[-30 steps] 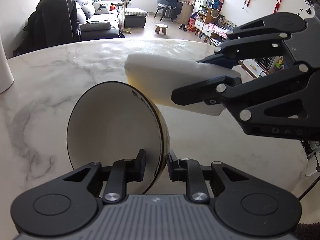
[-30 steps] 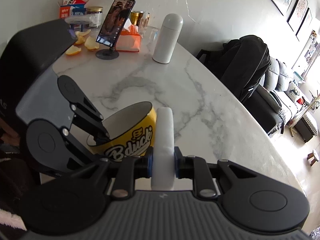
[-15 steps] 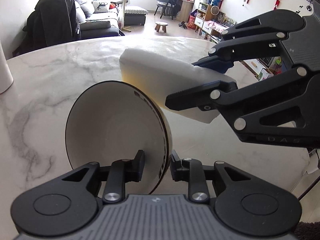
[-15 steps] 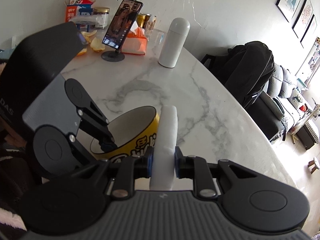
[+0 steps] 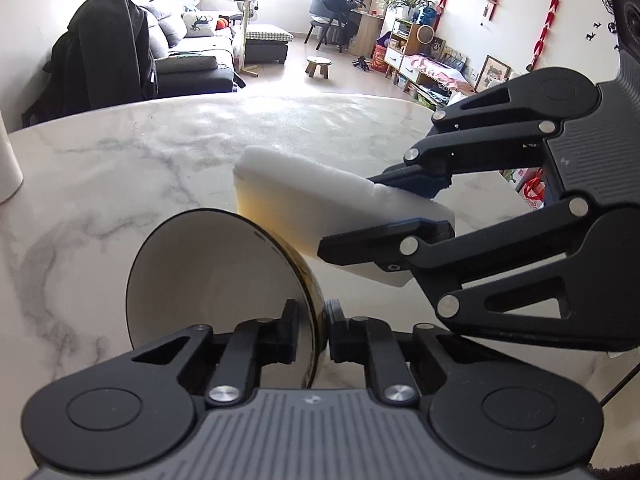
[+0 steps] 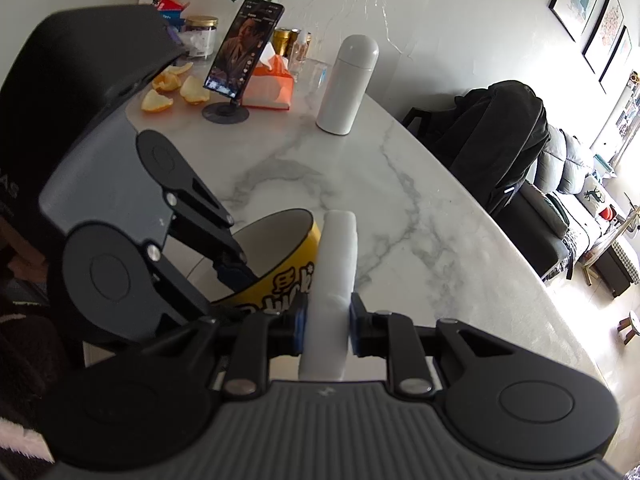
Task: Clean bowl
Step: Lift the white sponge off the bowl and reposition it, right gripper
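Marble table: left gripper pinches tilted bowl rim.

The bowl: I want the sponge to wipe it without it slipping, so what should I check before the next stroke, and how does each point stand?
1. Left tool clamped on the bowl rim, one finger inside, one outside: ok; its jaws have just closed tighter.
2. Right tool gripping the white sponge: ok, the pads pinch it.
3. Sponge against the bowl's yellow outer wall: ok, it lies alongside it.
4. Bowl tilted on its side, held up by the left tool: ok.
5. Marble table around the bowl free of clutter: ok; the white bottle and phone stand far back.
6. Dirt left on the bowl: cannot tell.
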